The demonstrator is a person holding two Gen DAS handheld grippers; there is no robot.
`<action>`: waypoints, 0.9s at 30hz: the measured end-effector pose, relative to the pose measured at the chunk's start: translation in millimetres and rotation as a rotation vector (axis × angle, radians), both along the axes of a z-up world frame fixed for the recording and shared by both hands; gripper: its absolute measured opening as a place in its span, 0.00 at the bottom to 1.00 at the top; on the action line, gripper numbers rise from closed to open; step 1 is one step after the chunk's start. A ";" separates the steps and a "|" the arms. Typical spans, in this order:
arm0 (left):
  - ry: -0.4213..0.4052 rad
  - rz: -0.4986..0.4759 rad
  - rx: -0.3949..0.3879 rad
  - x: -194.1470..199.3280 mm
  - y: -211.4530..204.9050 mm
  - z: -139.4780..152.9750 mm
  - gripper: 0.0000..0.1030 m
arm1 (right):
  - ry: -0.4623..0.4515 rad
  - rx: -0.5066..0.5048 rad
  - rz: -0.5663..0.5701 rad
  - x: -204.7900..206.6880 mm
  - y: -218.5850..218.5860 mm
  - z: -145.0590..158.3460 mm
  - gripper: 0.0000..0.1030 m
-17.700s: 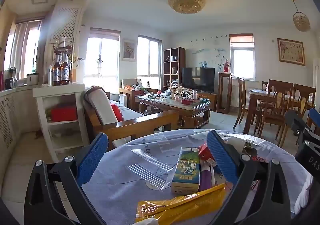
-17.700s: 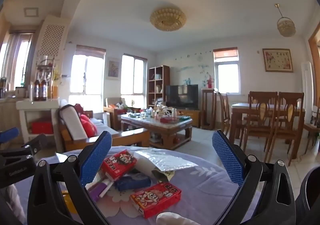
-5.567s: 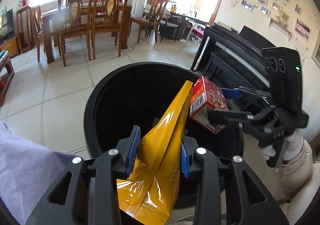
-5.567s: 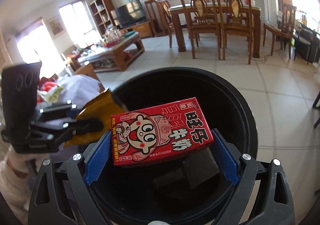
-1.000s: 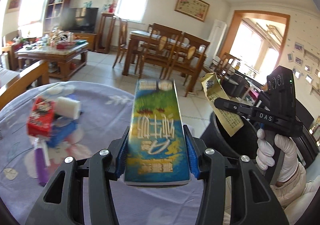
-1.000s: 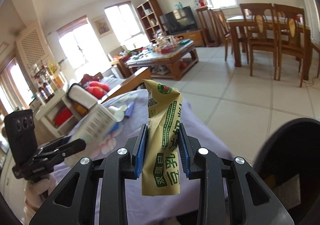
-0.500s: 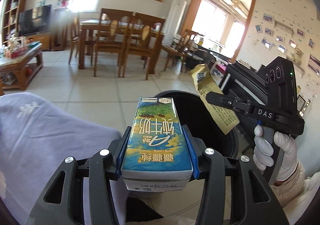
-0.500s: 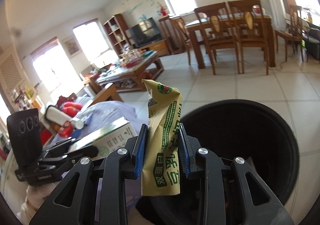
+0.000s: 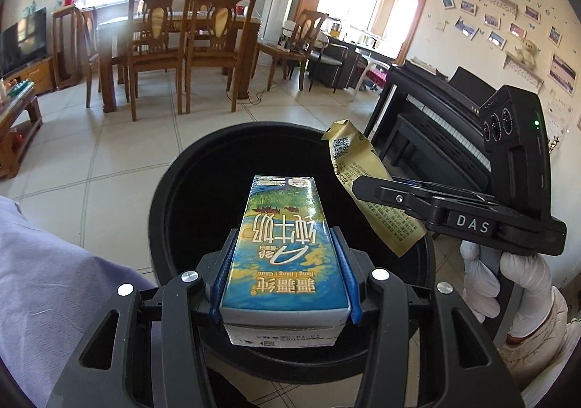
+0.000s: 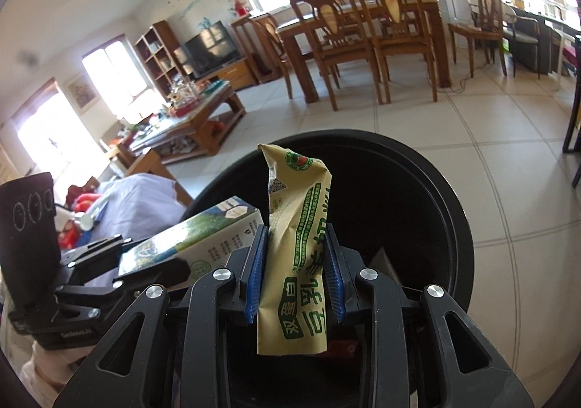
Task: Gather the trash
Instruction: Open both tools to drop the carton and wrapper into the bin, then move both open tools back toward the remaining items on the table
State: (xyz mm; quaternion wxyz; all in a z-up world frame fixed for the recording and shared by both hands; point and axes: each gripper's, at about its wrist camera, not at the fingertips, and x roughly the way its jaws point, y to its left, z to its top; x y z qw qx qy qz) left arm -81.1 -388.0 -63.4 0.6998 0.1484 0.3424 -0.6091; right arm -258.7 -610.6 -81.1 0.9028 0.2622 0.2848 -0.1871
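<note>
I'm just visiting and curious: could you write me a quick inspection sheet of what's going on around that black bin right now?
Surface: lilac tablecloth beside the bin.
Job's things: milk carton and yellowish wrapper, both held over the black bin.
Clutter: packets on the cloth; some trash inside the bin.
Grippers: left gripper shut on the carton; right gripper shut on the wrapper.
Cables: floor cord near the dining chairs.
Surroundings: dining table, piano.

The left gripper [image 9: 285, 271] is clamped, its blue pads [image 9: 222, 271] pressed flat against both long sides of a carton [image 9: 285, 244]. The right gripper [image 10: 294, 264] is likewise clamped, blue pads [image 10: 255, 271] pinching a wrapper [image 10: 296, 255] that stands upright between them. A white-gloved hand [image 9: 504, 284] grips the right gripper's handle from below; the two grippers sit side by side, tips near each other.
</note>
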 end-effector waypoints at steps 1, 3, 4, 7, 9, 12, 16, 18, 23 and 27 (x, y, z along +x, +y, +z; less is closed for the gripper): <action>-0.004 -0.004 0.009 -1.2 -2.1 -2.7 0.47 | 0.003 0.006 -0.001 -1.7 -2.5 -3.3 0.29; -0.005 -0.007 0.025 -2.7 -4.5 -6.0 0.47 | 0.009 0.012 -0.004 2.0 -0.3 -5.0 0.30; -0.003 -0.010 0.036 -2.5 -7.0 -8.5 0.47 | 0.011 0.014 -0.006 2.5 -1.7 -6.3 0.30; -0.009 -0.001 0.053 -5.8 -8.4 -10.7 0.48 | 0.014 0.035 -0.010 3.6 -3.3 -10.0 0.31; -0.007 -0.003 0.057 -6.3 -7.6 -10.8 0.48 | 0.013 0.039 -0.020 4.7 -4.8 -10.5 0.38; -0.017 -0.008 0.053 -7.3 -4.9 -8.7 0.54 | 0.010 0.043 -0.031 4.9 -3.8 -10.6 0.51; -0.029 -0.013 0.026 -8.8 5.9 -2.5 0.59 | 0.005 0.032 -0.034 5.9 5.3 -6.4 0.53; -0.040 -0.006 0.007 -9.6 14.4 3.5 0.60 | 0.006 0.030 -0.029 7.9 8.9 -5.2 0.53; -0.059 0.047 -0.040 -1.4 44.4 17.5 0.69 | 0.002 0.011 -0.005 21.5 15.8 1.9 0.60; -0.057 0.119 -0.067 17.9 75.9 25.9 0.69 | -0.001 0.000 0.033 39.9 32.0 10.1 0.63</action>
